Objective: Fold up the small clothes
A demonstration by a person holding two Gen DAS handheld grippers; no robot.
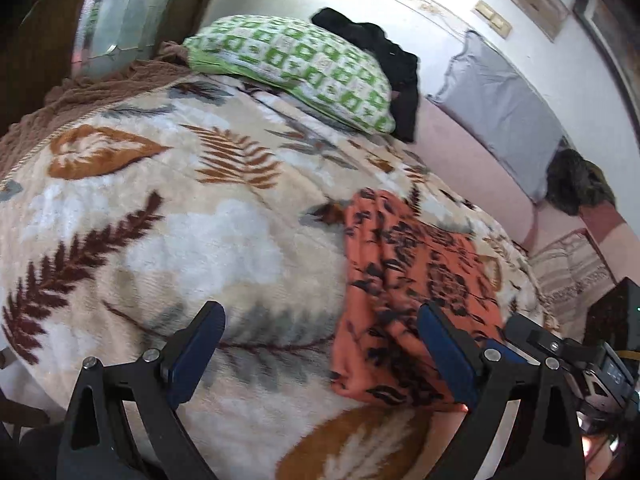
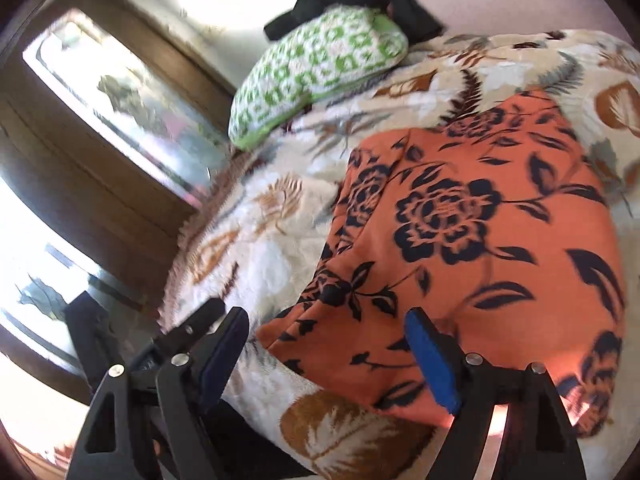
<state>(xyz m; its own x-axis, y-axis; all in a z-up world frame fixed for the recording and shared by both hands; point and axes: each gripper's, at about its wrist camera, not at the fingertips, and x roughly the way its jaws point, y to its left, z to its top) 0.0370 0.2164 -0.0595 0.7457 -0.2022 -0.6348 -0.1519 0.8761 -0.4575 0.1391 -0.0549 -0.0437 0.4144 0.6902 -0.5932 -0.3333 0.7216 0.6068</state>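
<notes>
An orange garment with a black flower print (image 1: 412,280) lies folded flat on the leaf-patterned blanket (image 1: 180,220) of a bed. It fills the right half of the right wrist view (image 2: 480,240). My left gripper (image 1: 320,320) is open and empty above the blanket, its right finger over the garment's near left edge. My right gripper (image 2: 326,328) is open and empty just above the garment's near left corner. The other gripper's black body shows at each view's edge.
A green-and-white checked pillow (image 1: 296,68) lies at the head of the bed with a black garment (image 1: 380,52) behind it. A pink bench with a grey cushion (image 1: 500,112) runs along the right wall. A wooden window frame (image 2: 100,140) stands left.
</notes>
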